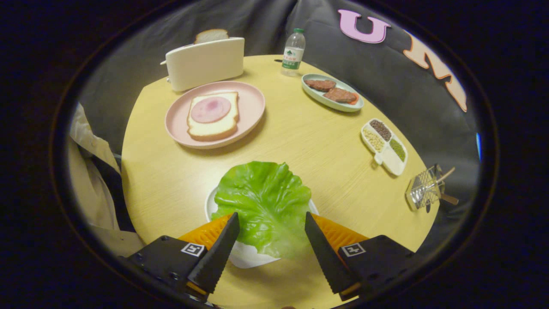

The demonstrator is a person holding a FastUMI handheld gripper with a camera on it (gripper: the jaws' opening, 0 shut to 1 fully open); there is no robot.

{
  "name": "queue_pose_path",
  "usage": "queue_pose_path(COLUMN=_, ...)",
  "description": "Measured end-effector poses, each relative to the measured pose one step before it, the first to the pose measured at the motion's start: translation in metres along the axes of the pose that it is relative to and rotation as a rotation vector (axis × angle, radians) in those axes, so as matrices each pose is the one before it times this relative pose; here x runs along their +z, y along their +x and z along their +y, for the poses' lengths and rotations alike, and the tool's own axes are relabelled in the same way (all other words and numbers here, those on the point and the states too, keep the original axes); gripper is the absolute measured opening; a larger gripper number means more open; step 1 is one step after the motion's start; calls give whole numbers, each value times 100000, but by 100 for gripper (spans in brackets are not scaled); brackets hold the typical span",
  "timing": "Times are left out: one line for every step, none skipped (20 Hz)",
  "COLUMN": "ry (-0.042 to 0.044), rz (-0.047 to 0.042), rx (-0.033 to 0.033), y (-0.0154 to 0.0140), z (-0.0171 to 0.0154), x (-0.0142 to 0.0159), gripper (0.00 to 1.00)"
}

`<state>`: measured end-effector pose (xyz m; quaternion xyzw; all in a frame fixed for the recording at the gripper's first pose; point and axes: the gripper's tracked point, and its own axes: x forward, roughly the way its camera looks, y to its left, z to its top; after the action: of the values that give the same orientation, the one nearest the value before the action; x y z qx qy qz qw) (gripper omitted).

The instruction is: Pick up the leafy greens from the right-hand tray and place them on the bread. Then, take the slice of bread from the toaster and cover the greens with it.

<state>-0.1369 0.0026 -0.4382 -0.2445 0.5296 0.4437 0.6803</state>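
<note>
My gripper [271, 226] stood open astride the floppy green lettuce leaf [263, 205] on its white tray [248, 256], and I feared closing on one thin edge would let it slip free.

We're looking at a staged booth dressed up as a kitchen table, black cloth [386, 81] hanging all around a round wooden table [300, 141] in place of real walls. On it sits breakfast gear: a toaster [205, 63] with a slice poking out, a pink plate [214, 113], a water bottle [293, 52], a meat dish [332, 92] and a divided tray [384, 146] of grains. The gripper [272, 223] hangs with fingers spread apart over a lettuce leaf [263, 201] in a white dish.
</note>
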Motion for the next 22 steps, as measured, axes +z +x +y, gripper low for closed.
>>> queue_pose_path(ry=67, rz=1649, rx=873, y=414, z=-79, x=-317, gripper=98)
queue_pose_path(ry=410, rz=1767, rx=1468, y=348, z=35, x=-433, gripper=98)
queue_pose_path(ry=592, rz=1302, rx=1219, y=303, z=71, x=-206, gripper=98)
queue_pose_path(ry=794, rz=305, rx=1908, y=71, z=276, x=50, gripper=97)
queue_pose_path(ry=430, rz=668, rx=910, y=79, z=-43, x=80, gripper=97)
queue_pose_path(ry=594, rz=995, rx=1027, y=63, z=71, x=-93, gripper=97)
queue_pose_path(ry=1159, rz=1355, rx=1297, y=85, z=17, x=-101, gripper=97)
queue_pose_path(ry=2187, rz=1865, rx=1722, y=339, z=62, x=-280, gripper=97)
queue_pose_path(ry=1287, rz=-329, rx=343, y=127, z=-317, x=231, gripper=97)
queue_pose_path(ry=928, rz=583, rx=387, y=-352, z=-83, x=-196, gripper=91)
queue_pose_path(ry=-781, rz=-630, rx=-138, y=-56, z=-15, x=173, gripper=85)
queue_pose_path(ry=-497, rz=187, rx=-734, y=82, z=-40, x=-183, gripper=79)
queue_pose_path(ry=430, rz=136, rx=-461, y=-105, z=-51, x=5, gripper=74)
queue_pose_path(ry=517, rz=777, rx=-394, y=93, z=35, x=-79, gripper=68)
queue_pose_path(ry=210, rz=392, rx=-684, y=33, z=9, x=116, gripper=62)
queue_pose_path(ry=11, rz=452, rx=-29, y=-424, z=345, x=132, gripper=56)
queue_pose_path(ry=262, rz=-615, rx=-234, y=129, z=-101, x=165, gripper=51)
queue_pose_path(ry=-1285, rz=261, rx=-706, y=277, z=-73, x=-256, gripper=45)
queue_pose_path(ry=-226, rz=-39, rx=934, y=24, z=302, x=168, gripper=39)
queue_pose_path(ry=490, rz=-302, rx=-271, y=364, z=199, x=-102, gripper=39)
queue_pose_path(ry=-1000, rz=-146, rx=-213, y=-513, z=343, x=199, gripper=30)
queue_pose_path(ry=-1482, rz=-800, rx=-609, y=194, z=33, x=-80, gripper=21)
